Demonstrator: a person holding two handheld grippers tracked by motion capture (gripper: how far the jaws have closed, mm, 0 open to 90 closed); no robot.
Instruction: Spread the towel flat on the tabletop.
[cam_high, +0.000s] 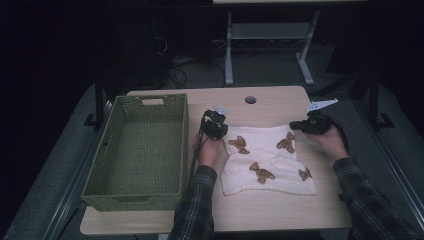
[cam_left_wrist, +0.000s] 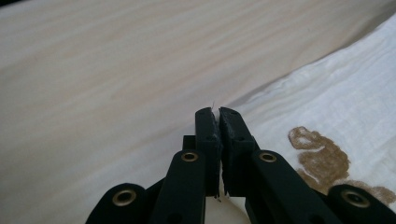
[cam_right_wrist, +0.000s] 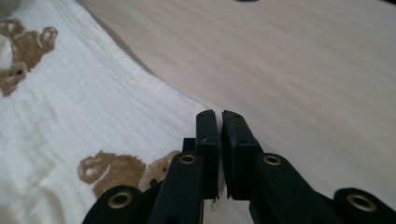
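Observation:
A white towel (cam_high: 272, 167) printed with brown bears lies flat on the right half of the wooden table (cam_high: 280, 106). My left gripper (cam_high: 220, 131) is at the towel's far left corner. In the left gripper view its jaws (cam_left_wrist: 218, 112) are pressed together where the towel (cam_left_wrist: 336, 93) edge runs in under them. My right gripper (cam_high: 294, 125) is at the far right corner. Its jaws (cam_right_wrist: 218, 114) are also together on the edge of the towel (cam_right_wrist: 70, 93). The cloth edge looks slightly raised beside both tips.
A green woven basket (cam_high: 140, 150) stands on the left part of the table, close to the left forearm. A round cable hole (cam_high: 250, 99) sits near the table's far edge. Bare wood lies beyond the towel.

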